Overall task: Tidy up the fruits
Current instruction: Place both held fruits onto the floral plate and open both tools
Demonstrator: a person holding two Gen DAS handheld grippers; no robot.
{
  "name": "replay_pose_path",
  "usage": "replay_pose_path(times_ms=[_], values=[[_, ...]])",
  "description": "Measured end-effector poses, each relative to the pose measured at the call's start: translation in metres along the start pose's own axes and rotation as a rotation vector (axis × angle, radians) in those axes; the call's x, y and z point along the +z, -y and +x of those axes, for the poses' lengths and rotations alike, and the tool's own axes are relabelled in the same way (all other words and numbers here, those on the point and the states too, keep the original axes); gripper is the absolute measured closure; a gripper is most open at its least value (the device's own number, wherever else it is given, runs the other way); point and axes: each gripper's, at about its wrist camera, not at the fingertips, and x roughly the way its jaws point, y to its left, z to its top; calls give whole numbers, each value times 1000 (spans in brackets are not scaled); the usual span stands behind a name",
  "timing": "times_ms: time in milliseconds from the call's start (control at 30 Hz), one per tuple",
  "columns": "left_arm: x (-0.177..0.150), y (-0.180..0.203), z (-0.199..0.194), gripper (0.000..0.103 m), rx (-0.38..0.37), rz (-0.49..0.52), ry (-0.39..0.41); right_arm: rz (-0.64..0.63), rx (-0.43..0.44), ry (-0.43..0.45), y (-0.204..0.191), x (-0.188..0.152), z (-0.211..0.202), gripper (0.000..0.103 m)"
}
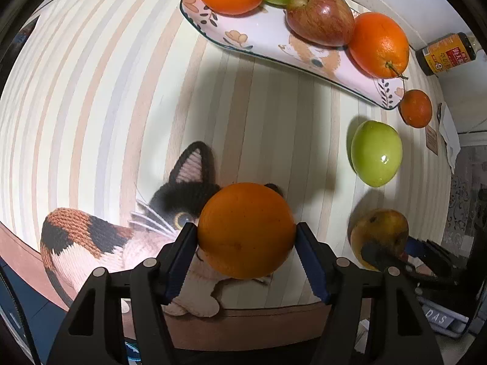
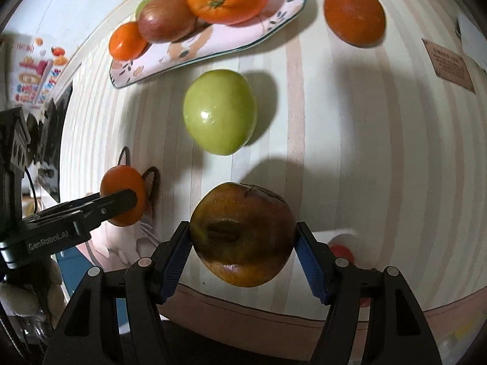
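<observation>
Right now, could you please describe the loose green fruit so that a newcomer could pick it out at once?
Start at the cat-patterned plate holding four fruits on the striped tablecloth. Just off its rim, on the bare cloth, lie a small orange and a green apple. The apple is the only green fruit off the plate, glossy, between the plate and the brown apple in the right gripper.

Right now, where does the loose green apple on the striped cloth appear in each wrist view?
Left wrist: green apple at right of centre, below the plate's right tip.
Right wrist: green apple near centre, just below the plate.
Shared landmark: the floral plate of fruit.
</observation>
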Motion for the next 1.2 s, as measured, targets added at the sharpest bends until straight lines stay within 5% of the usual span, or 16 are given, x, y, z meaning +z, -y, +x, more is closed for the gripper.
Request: replay_pose_path(times_ms=[367, 667, 933, 1200], values=[[3, 3, -10, 40, -1, -15, 54, 23, 7, -6, 0, 2, 0, 33], [39, 1, -93, 40, -75, 4, 192, 78, 130, 92, -4, 23, -51, 33], [103, 13, -100, 40, -20, -3, 236, 14, 108, 231, -33, 134, -108, 33], [139, 4, -62, 40, 43, -35, 172, -84, -39, 164, -67, 248, -70, 33]])
